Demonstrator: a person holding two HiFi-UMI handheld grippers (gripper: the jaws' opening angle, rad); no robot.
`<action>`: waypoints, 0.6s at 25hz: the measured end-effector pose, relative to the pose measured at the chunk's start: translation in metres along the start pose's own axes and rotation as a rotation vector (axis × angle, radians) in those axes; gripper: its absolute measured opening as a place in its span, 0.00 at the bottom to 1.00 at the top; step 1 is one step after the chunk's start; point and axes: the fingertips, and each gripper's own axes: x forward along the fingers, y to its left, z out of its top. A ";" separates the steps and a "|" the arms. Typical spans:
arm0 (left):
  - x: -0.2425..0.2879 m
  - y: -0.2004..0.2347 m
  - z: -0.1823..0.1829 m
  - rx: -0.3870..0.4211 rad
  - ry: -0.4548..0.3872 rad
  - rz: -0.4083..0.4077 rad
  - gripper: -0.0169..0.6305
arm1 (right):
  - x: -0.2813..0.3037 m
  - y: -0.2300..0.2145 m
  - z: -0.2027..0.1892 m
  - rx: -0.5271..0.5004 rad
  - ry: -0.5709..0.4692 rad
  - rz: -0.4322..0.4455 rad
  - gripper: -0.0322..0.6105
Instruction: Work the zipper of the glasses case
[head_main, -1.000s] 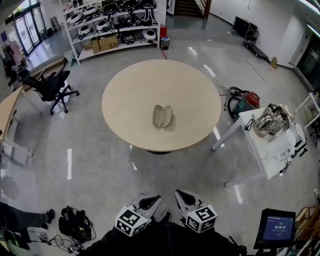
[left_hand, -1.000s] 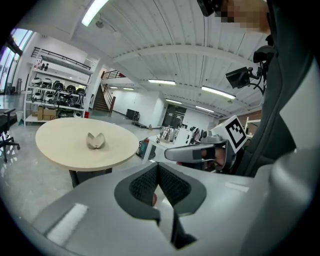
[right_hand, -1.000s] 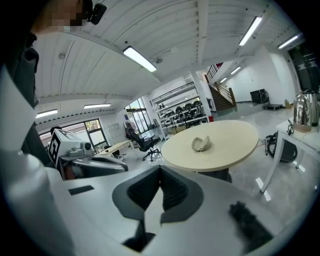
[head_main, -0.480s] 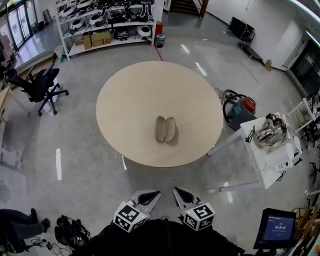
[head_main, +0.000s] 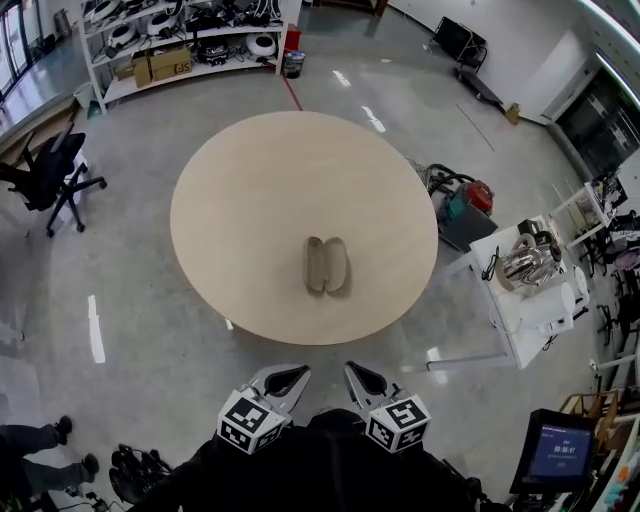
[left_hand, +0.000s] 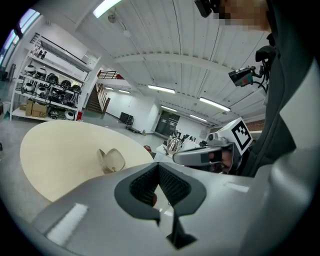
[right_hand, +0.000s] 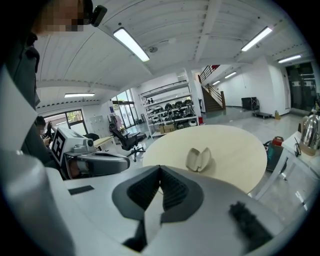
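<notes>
Since the earlier frames we've come closer. The round table (head_main: 250, 180) fills more of the head view and the glasses case (head_main: 326, 266) sits lower in it, nearer us. Both grippers keep low at the bottom edge, closed as before.

We see the case lying open on the tabletop, a bit right of ctr and toward our side, well apart from both grippers. Its long axis runs straight away from us, near end to far end. The two shells splay side by side, L & R, w/ the hinge line btw them. They look smooth, rounded-oblong and beige, close to the table's colour. The zipper is too small for us to make out, and no writing is legible on the case.

The left gripper (head_main: 283, 376) & right gripper (head_main: 362, 378) each have jaws pressed together, ribbed black pads meeting, nothing btw them. Each carries a marker cube (head_main: 248, 425) w/ black-and-white squares.

The table has a round, pale, matte wood-look top. Around it is a glossy grey floor (head_main: 140, 300) w/ light streaks. To the R we see a red-and-teal vacuum cleaner (head_main: 472, 195), then a white side table (head_main: 545, 305) w/ a shiny metal kettle (head_main: 520, 262). At far L is a white shelf rack (head_main: 190, 78) w/ cardboard boxes (head_main: 160, 65), and nearer, a black office chair (head_main: 50, 175). At bottom R is a screen (head_main: 557, 452) w/ a blue display, text too small to read.
</notes>
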 end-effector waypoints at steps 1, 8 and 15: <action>0.006 0.004 -0.001 -0.004 -0.001 0.002 0.04 | 0.002 -0.007 0.000 0.000 0.002 -0.005 0.05; 0.016 0.034 -0.002 -0.029 0.033 0.021 0.04 | 0.036 -0.013 0.000 0.027 0.030 0.031 0.05; 0.054 0.072 0.026 -0.026 0.043 0.123 0.04 | 0.080 -0.063 0.037 0.041 0.002 0.123 0.05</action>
